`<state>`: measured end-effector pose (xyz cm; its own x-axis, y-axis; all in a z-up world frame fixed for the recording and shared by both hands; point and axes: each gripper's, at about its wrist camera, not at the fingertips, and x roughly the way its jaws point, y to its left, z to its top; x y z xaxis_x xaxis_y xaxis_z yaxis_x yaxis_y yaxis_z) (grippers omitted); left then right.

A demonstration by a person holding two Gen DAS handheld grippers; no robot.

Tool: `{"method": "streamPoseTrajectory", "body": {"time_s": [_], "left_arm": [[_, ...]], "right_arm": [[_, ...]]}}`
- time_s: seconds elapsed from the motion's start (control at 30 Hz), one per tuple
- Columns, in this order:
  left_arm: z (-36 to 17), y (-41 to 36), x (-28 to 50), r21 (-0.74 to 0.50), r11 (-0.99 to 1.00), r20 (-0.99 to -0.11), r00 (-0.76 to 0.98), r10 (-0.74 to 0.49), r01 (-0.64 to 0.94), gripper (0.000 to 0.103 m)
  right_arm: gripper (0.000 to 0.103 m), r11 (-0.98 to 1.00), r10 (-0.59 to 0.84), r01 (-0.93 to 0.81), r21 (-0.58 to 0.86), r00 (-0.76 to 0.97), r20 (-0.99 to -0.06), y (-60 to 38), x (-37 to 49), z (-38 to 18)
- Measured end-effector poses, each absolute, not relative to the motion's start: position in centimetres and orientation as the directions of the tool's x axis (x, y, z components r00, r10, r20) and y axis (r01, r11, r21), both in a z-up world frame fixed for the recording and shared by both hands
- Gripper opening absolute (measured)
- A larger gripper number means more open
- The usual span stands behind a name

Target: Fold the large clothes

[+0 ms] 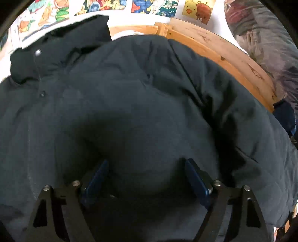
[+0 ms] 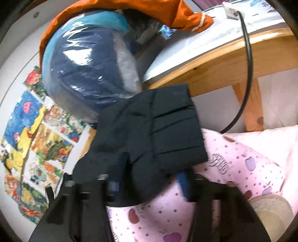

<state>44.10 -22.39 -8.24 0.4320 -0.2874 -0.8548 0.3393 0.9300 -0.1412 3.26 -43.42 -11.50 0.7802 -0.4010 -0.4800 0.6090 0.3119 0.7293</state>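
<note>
A plastic bag (image 2: 89,74) holds bundled clothes. The left gripper (image 1: 145,167) is spread wide over the dark jacket (image 1: 130,93); the right gripper (image 2: 147,184) is draped by the sleeve (image 2: 149,134), its jaw state obscured.

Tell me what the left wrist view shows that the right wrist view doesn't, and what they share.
Only the left wrist view shows the broad body of the dark puffer jacket with its metal snap button, the open left gripper pressing on the padding, and the wooden frame behind it.

Only the right wrist view shows the jacket's sleeve hanging from the right gripper, a plastic-wrapped bundle, an orange garment, a black cable and pink patterned bedding.

Both show the jacket and cartoon pictures on the wall.
</note>
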Motion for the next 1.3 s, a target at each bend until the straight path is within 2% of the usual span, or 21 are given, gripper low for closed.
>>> {"method": "streamPoseTrajectory", "body": {"time_s": [0.03,0.1,0.23,0.3,0.4,0.53,0.63,0.77,0.9,0.97,1.0,1.03,1.1,1.3], "left_arm": [[-8.4,-22.4,44.0,-0.142,0.929,-0.855,0.431,-0.289,0.342,0.082],[-8.2,-22.4,43.7,-0.148,0.928,-0.853,0.430,-0.295,0.343,0.082],[-5.2,-20.1,42.8,-0.242,0.913,-0.803,0.461,-0.378,0.329,0.082],[-2.3,-17.8,41.8,-0.346,0.875,-0.735,0.482,-0.477,0.338,0.082],[2.2,-14.1,40.0,-0.427,0.821,-0.645,0.508,-0.571,0.380,0.083],[7.5,-8.2,38.2,-0.472,0.772,-0.549,0.543,-0.636,0.427,0.083],[9.5,-2.2,37.3,-0.498,0.764,-0.511,0.572,-0.641,0.411,0.083],[9.6,4.1,35.2,-0.471,0.797,-0.480,0.648,-0.591,0.378,0.083],[8.2,10.0,34.5,-0.531,0.796,-0.477,0.673,-0.565,0.292,0.087],[7.2,12.2,34.6,-0.564,0.785,-0.469,0.682,-0.561,0.257,0.087],[6.5,13.3,34.6,-0.584,0.773,-0.455,0.689,-0.564,0.247,0.087],[5.8,14.1,34.8,-0.596,0.767,-0.447,0.695,-0.563,0.238,0.087],[4.7,14.8,35.2,-0.597,0.771,-0.455,0.697,-0.555,0.224,0.087],[0.9,13.6,38.2,-0.550,0.802,-0.580,0.585,-0.567,0.233,0.087]], "right_arm": [[0.025,0.317,-0.408,0.604,0.731,0.783,-0.470,-43.3,3.6,-11.2],[0.016,0.368,-0.435,0.613,0.699,0.778,-0.453,-42.5,3.9,-9.7],[0.014,0.554,-0.497,0.613,0.563,0.786,-0.366,-39.9,4.5,-3.9],[0.014,0.651,-0.493,0.588,0.480,0.809,-0.322,-38.6,5.8,-0.4],[0.014,0.776,-0.449,0.520,0.358,0.853,-0.267,-36.5,7.9,4.2],[0.013,0.923,-0.288,0.335,0.189,0.927,-0.240,-32.1,12.9,10.5],[0.013,0.983,-0.147,0.170,0.077,0.961,-0.236,-26.9,16.7,13.3],[0.013,0.997,0.022,-0.043,-0.071,0.963,-0.269,-18.7,20.4,13.9],[0.014,0.962,0.140,-0.215,-0.166,0.916,-0.376,-10.9,24.1,11.7],[0.016,0.938,0.183,-0.296,-0.179,0.863,-0.470,-7.6,26.3,9.9],[0.023,0.927,0.205,-0.333,-0.173,0.834,-0.512,-6.5,26.9,9.0],[0.041,0.911,0.245,-0.383,-0.150,0.798,-0.550,-5.6,27.3,8.0],[0.068,0.888,0.296,-0.447,-0.109,0.736,-0.609,-4.5,27.9,6.1],[0.069,0.876,0.329,-0.481,-0.030,0.642,-0.692,-6.7,25.1,3.5]]}}
